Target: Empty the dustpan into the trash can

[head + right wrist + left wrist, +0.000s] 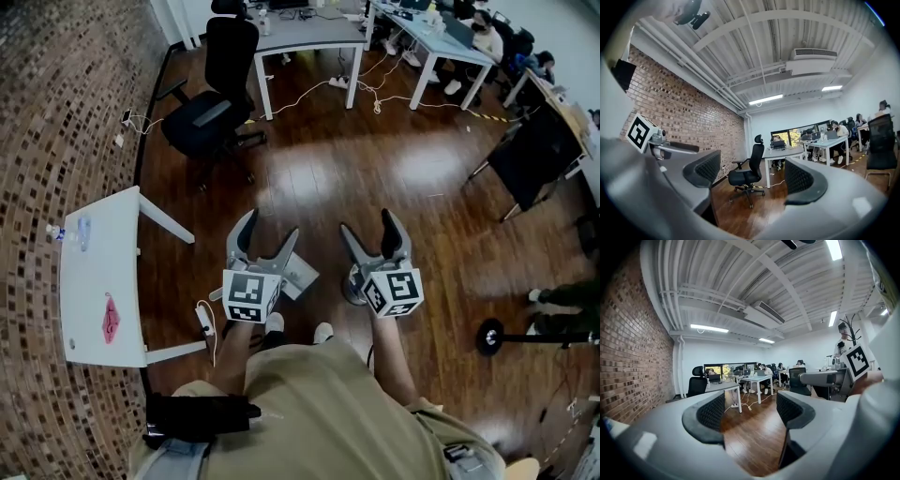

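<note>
The left gripper (270, 228) and right gripper (367, 223) hover over the dark wooden floor (375, 169), jaws wide, empty. A pale grey boxy object (302, 275) beneath them may be the dustpan; I cannot tell. Reaching down blind could knock it, spilling dirt.

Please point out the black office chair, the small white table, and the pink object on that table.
Black office chair (232, 54): head view, on its backrest.
Small white rectangular table (108, 253): head view, on a bare part of its top.
Pink flat object (111, 319): head view, on its middle.
</note>
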